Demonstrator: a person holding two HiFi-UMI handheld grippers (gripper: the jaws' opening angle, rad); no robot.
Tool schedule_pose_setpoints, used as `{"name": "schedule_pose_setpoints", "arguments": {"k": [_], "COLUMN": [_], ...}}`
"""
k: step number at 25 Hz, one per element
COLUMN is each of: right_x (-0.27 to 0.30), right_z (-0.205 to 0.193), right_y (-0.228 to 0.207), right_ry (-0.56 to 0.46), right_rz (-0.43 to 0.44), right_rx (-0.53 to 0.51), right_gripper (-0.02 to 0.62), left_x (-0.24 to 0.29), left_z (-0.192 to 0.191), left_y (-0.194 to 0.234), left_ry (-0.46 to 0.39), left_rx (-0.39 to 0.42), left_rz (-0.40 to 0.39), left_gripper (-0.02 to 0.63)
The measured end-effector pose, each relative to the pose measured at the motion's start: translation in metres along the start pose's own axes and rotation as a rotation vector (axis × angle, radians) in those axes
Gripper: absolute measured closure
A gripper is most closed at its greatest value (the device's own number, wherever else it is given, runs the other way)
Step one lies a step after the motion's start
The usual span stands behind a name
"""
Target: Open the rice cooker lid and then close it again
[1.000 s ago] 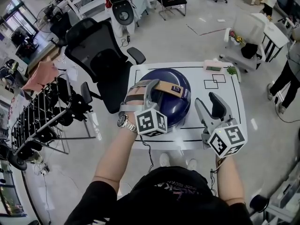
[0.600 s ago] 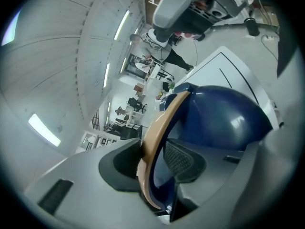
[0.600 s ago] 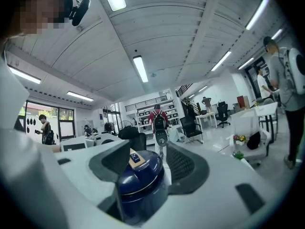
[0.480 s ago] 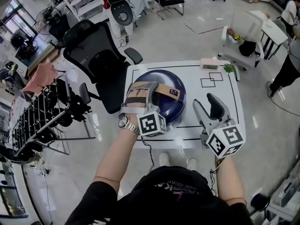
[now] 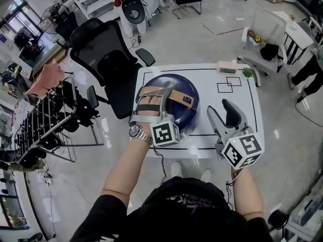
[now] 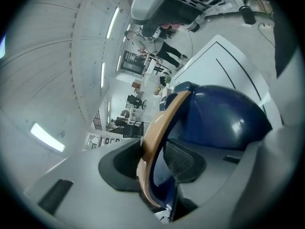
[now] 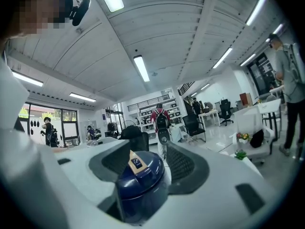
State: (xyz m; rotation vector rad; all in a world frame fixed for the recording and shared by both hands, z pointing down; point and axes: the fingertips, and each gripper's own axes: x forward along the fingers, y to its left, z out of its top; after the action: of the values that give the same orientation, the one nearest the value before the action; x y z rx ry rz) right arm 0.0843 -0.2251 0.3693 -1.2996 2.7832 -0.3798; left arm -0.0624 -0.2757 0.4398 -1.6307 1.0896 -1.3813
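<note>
A dark blue rice cooker [image 5: 185, 116] stands on the left half of the white table [image 5: 245, 112], its domed lid down. A tan handle [image 5: 176, 97] runs across the top of the lid. My left gripper [image 5: 151, 92] reaches over the dome from the near side and is shut on that handle. In the left gripper view the tan handle [image 6: 159, 128] runs between the two pads, with the blue dome [image 6: 224, 118] beyond. My right gripper [image 5: 222, 110] hovers open over the table to the right of the cooker and holds nothing. Its own view shows the rice cooker [image 7: 140, 180] some way ahead.
A black office chair [image 5: 103, 59] stands by the table's far left corner. A pink box [image 5: 228, 67] and a small green thing [image 5: 248, 73] lie at the far edge, beside taped black squares [image 5: 228, 86]. A metal rack [image 5: 45, 130] stands left, a person [image 5: 309, 72] far right.
My left gripper has sunk a little with the handle still in it, and the lid's dome sits lower than before. The right gripper has stayed put.
</note>
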Motion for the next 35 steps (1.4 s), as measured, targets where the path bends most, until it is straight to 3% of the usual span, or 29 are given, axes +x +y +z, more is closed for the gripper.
{"name": "schedule_pose_setpoints", "arguments": {"k": [5,15,20,22,27,31,35], "right_x": [-0.004,-0.015,-0.023,-0.027,-0.035,-0.035,-0.032], "right_z": [-0.001,0.001,-0.001,-0.003,-0.010,-0.018,-0.024], "right_y": [-0.004,-0.009,-0.008,-0.007,0.002,0.016,0.044], "right_ry": [0.007,0.025,0.037,0.045,0.069,0.088,0.093], "right_rz": [0.016,0.071,0.123,0.151,0.230,0.308,0.374], "right_rx": [0.001,-0.005,-0.004,-0.004,-0.002,0.006,0.010], "right_gripper": [0.357,0.357,0.357,0.357,0.357,0.357,0.357], "left_x": [0.001,-0.013,-0.034,-0.046,-0.083,-0.122,-0.163], "left_z": [0.001,-0.006,-0.005,-0.002,0.007,0.012,0.016], "left_y": [-0.002,0.008,0.014,0.017,0.018,0.007,-0.006], "left_ry": [0.024,0.126,0.159,0.164,0.167,0.128,0.010], "left_rx": [0.004,0.004,-0.076,-0.125,-0.333,-0.637,-0.955], "left_rz": [0.012,0.139,0.198,0.234,0.269,0.264,0.204], "left_gripper": [0.456,0.380,0.391,0.434,0.456,0.508,0.591]}}
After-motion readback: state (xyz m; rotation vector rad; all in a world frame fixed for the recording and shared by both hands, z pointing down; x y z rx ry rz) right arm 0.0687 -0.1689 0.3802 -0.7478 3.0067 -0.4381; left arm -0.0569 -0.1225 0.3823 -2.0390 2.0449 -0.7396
